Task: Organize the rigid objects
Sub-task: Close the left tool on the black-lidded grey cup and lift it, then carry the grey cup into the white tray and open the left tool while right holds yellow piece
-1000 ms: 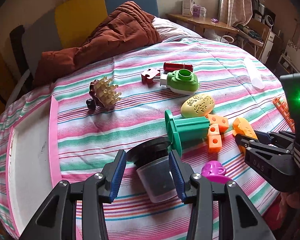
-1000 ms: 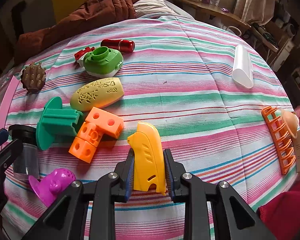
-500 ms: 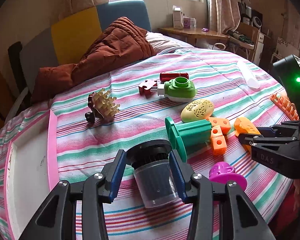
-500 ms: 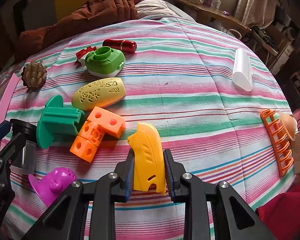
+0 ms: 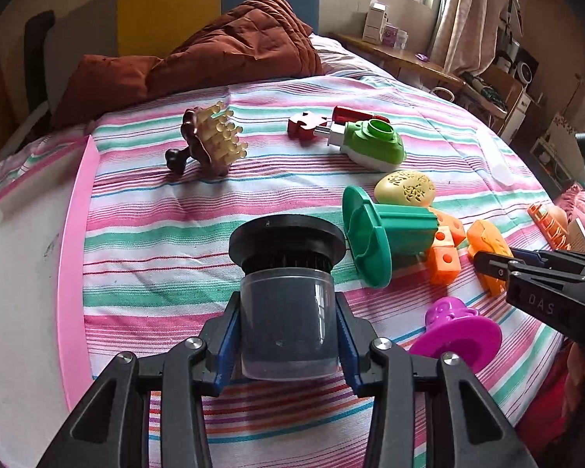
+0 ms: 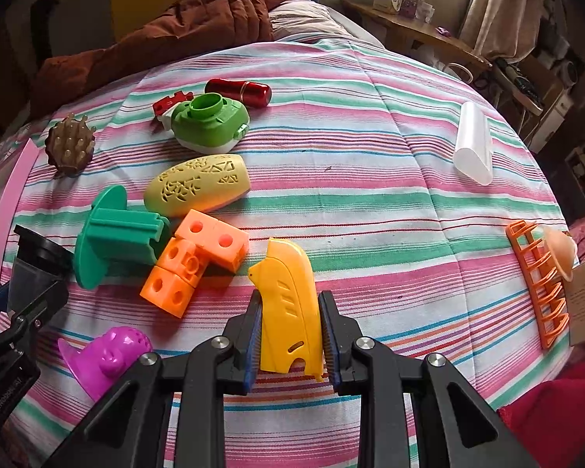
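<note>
Left tongs (image 5: 288, 345): blue pads against both sides of a grey jar (image 5: 288, 323) with a black ribbed lid (image 5: 287, 243). Jaws have just been closing, jar between them; clamped on the jar. The jar tilts away from the camera, lid end farthest, above the striped bedspread (image 5: 156, 234). A pink-edged white board (image 5: 74, 273) lies to its left.

Right tongs (image 6: 289, 335): clamped on a yellow plastic piece (image 6: 288, 308), pads flat on its two sides, pointed end away from the camera.

On the bed, from the right wrist view:
- orange blocks (image 6: 199, 261), joined in an L, just left of the yellow piece, touching a green flanged piece (image 6: 117, 236) lying on its side
- pale yellow perforated case (image 6: 197, 187) just behind the blocks
- purple hat-shaped toy (image 6: 105, 358) near the front edge
- light-green and white gadget (image 6: 210, 123), with a small red piece (image 6: 171, 103) and a red cylinder (image 6: 240, 91) beside it
- brown massage brush (image 6: 70, 146) at far left, well apart from the cluster
- white tube (image 6: 474, 142) alone at right
- orange rack (image 6: 538, 284) at the right edge
</note>
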Available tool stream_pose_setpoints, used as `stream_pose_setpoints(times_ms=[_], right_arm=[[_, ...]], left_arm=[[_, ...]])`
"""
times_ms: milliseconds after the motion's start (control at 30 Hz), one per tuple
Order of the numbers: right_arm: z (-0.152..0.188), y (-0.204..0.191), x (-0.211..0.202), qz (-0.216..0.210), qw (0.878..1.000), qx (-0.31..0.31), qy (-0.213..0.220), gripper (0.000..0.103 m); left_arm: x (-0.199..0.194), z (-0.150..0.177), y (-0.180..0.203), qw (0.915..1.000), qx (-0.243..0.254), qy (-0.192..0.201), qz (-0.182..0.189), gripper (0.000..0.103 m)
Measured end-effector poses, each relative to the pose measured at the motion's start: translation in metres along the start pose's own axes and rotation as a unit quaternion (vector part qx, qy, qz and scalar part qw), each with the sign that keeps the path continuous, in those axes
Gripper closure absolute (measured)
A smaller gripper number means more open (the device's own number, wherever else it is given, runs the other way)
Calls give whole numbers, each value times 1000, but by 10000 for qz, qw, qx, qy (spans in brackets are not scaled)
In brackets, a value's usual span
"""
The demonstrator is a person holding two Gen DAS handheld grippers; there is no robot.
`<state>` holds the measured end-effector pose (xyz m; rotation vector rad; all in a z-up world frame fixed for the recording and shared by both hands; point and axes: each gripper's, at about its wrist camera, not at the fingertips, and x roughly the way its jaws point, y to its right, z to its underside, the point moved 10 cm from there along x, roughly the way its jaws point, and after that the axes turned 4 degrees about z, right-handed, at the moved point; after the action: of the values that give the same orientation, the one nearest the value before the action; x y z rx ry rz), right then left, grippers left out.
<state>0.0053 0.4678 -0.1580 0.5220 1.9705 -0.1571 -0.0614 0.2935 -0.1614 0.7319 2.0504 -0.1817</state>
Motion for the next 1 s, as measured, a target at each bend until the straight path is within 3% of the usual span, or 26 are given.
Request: stream_pose_setpoints(times_ms=[367, 800, 1000], right_arm=[[0, -1, 0, -31, 10000, -6, 0, 76], [-4, -2, -5, -66, 9999, 9, 159, 76], [-7, -2, -10, -85, 9994, 33, 319, 76]], left_arm=[[-27, -14, -13, 9979, -332, 483, 291, 60], [-56, -15, -17, 9970, -290, 449, 558, 60], [-75, -18, -48, 9978, -382, 442, 319, 60]])
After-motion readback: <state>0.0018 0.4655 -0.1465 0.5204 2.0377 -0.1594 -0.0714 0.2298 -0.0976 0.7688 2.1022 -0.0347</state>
